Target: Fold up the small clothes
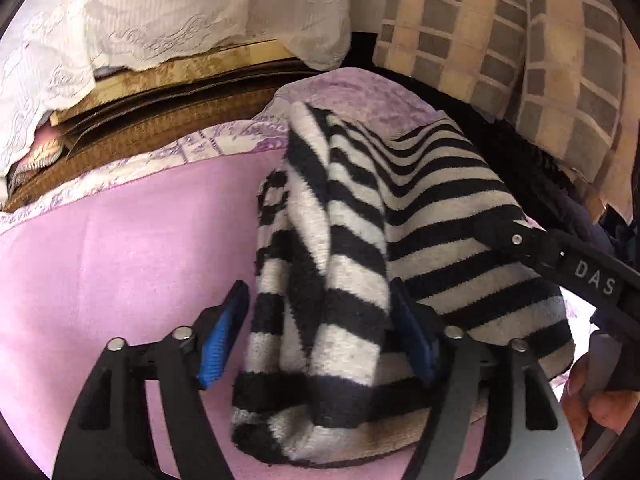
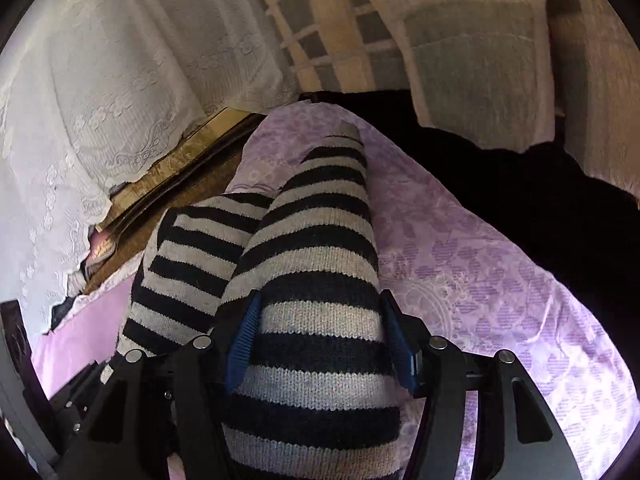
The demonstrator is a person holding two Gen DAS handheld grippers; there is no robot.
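Left wrist view: the black-and-white striped knitted garment fills the centre and lower right of the frame, lying on a pink bed sheet whose lilac patterned border runs across the middle. A bunched ridge of the knit rises between the blue-padded fingers of the left tool. The jaws stand wide; the right pad touches the ridge, the left pad is apart from it, so the tool is not clamped. It points forward and slightly down along the cloth, low over the sheet, probably set to pinch the ridge for a fold. At the right edge the black arm of the right tool, marked DAS, lies across the garment, with the person's bare hand behind it in the lower right corner. A white lace cloth hangs in the upper left; a beige checked blanket fills the upper right.

Right wrist view: the same striped garment runs from bottom centre up to mid-frame, resting on a lilac patterned bedspread. The right tool straddles a thick striped roll, both blue pads against its sides. The jaws are fairly wide; whether they squeeze or merely bracket the roll I cannot tell. It points up the frame along the roll, tilted downward, likely steadying that side.
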